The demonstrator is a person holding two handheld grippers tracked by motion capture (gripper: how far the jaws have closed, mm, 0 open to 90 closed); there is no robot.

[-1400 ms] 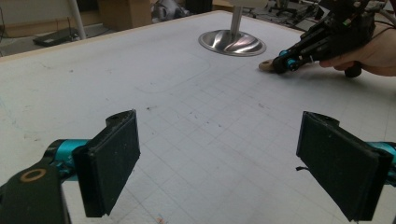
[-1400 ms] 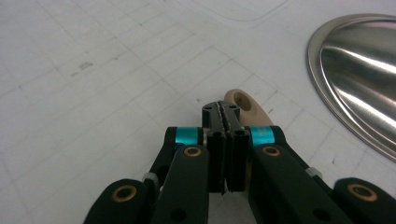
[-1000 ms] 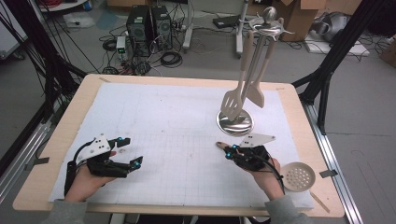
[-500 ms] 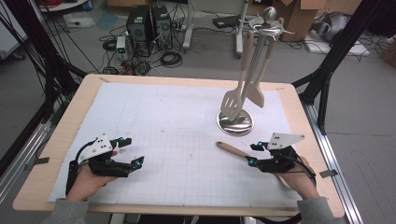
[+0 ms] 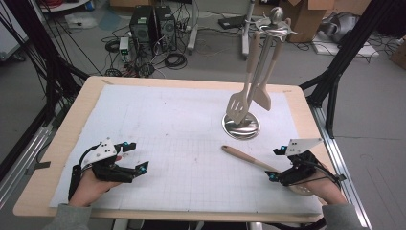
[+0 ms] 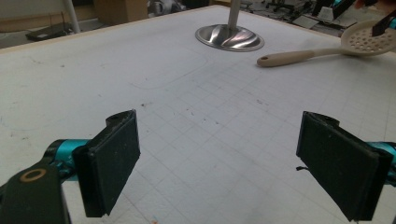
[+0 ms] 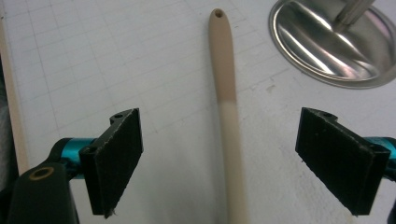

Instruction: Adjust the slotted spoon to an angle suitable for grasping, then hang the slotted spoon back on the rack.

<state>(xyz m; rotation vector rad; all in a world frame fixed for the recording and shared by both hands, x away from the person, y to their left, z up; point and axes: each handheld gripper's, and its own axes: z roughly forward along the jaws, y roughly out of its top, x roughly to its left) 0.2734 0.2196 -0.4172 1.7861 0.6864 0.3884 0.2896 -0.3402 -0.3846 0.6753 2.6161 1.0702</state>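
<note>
beige skimmer [image 5: 249,159], white gridded mat [image 5: 182,134]

utensil stand [image 5: 242,125] far right, mat [image 5: 167,129] open

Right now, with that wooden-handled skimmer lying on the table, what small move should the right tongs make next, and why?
Probably draw the right tongs back and up off the skimmer. Their jaws have just been opening and now stand wide, touching neither side of the handle between them, so the skimmer lies free on the white mat beside the rack's steel base. The left tongs rest open, apart from it.
</note>
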